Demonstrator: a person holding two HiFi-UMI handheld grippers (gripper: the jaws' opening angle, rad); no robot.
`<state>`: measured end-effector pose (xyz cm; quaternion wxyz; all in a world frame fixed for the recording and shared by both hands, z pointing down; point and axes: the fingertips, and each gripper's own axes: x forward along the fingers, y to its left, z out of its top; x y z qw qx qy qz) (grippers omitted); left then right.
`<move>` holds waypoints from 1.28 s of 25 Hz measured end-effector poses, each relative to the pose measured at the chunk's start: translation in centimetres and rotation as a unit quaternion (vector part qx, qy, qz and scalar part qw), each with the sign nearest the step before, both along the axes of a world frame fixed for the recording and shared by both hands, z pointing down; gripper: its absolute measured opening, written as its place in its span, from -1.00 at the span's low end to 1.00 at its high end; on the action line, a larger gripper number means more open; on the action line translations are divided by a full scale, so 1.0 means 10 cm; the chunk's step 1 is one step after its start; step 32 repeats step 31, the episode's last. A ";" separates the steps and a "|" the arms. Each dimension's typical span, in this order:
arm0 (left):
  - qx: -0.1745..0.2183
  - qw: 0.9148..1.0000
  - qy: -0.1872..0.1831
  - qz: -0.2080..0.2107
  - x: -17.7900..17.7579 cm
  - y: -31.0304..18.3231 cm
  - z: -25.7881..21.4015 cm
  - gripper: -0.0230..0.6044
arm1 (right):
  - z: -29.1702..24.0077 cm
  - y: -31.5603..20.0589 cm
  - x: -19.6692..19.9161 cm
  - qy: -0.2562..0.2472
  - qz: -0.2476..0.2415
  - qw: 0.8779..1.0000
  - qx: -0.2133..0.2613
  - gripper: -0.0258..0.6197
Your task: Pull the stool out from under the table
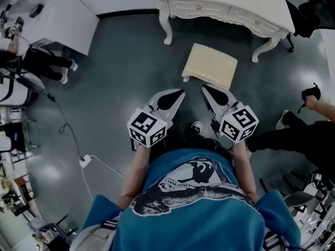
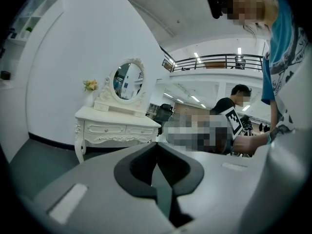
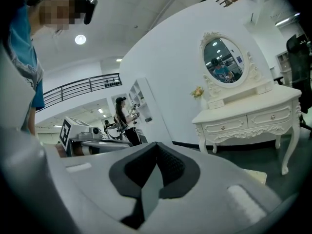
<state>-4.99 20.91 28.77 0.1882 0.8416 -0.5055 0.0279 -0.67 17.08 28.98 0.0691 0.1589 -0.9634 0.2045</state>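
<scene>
A cream cushioned stool (image 1: 210,64) stands on the dark floor, out in front of the white dressing table (image 1: 230,12). My left gripper (image 1: 181,92) is held just short of the stool's near left corner, shut with nothing between its jaws. My right gripper (image 1: 204,89) hangs just short of the stool's near edge, also shut and empty. The left gripper view shows its jaws (image 2: 157,145) meeting tip to tip, with the table (image 2: 117,126) and its oval mirror (image 2: 127,80) beyond. A corner of the stool (image 3: 254,176) shows low in the right gripper view, past its closed jaws (image 3: 157,145).
Another person's arm and leg (image 1: 303,132) reach in from the right. A white cabinet (image 1: 57,14) and a seated person (image 1: 42,64) are at the left. A cable and power strip (image 1: 85,161) lie on the floor at lower left. Chair frames (image 1: 309,203) stand at lower right.
</scene>
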 end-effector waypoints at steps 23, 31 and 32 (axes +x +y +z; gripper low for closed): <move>0.018 1.000 -0.005 -0.009 0.25 0.20 -0.12 -0.93 | -0.09 0.27 0.13 0.003 -0.054 0.998 0.041 -0.92; 0.017 1.000 -0.006 -0.002 0.31 0.17 -0.12 -0.93 | -0.04 0.28 0.19 0.011 -0.056 0.997 0.042 -0.92; 0.017 1.000 -0.006 -0.002 0.31 0.17 -0.12 -0.93 | -0.04 0.28 0.19 0.011 -0.056 0.997 0.042 -0.92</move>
